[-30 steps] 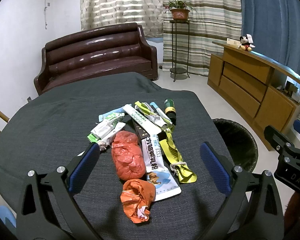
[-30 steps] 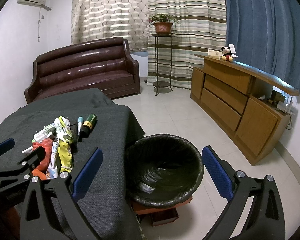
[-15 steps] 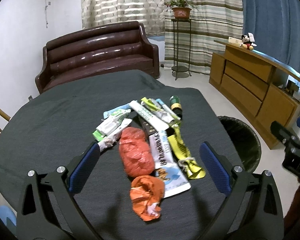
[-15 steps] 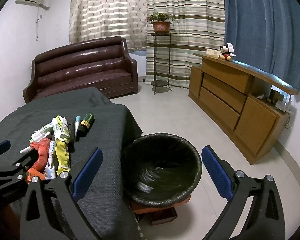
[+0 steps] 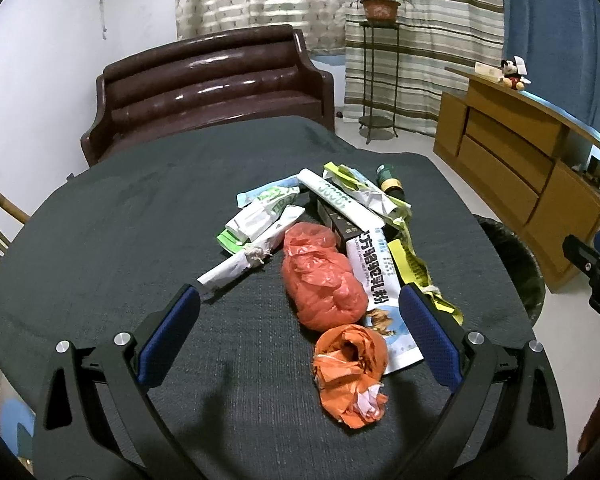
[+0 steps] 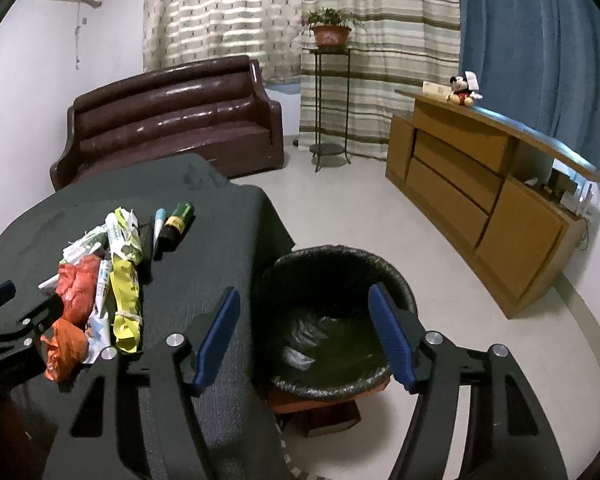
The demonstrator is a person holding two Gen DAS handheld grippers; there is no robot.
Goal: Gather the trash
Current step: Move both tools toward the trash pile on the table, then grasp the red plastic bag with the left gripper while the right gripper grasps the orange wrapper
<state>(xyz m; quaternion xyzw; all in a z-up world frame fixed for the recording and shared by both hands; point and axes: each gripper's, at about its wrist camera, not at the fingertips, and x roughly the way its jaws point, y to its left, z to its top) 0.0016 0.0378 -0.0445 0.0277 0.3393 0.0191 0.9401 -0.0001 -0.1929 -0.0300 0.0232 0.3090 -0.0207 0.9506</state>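
A pile of trash lies on the dark cloth table: a red plastic bag, a crumpled orange bag, a white milk-powder sachet, a yellow wrapper, white wrappers and a green bottle. My left gripper is open and empty, hovering just before the orange bag. My right gripper is open and empty, over the black-lined trash bin beside the table. The pile also shows in the right wrist view.
A brown sofa stands behind the table. A wooden sideboard lines the right wall, with a plant stand by the curtains. The bin sits on the floor at the table's right edge.
My left gripper has moved left, so the pile has slid right in its view. My right gripper's fingers have drawn closer together and the view has shifted slightly right toward the bin.
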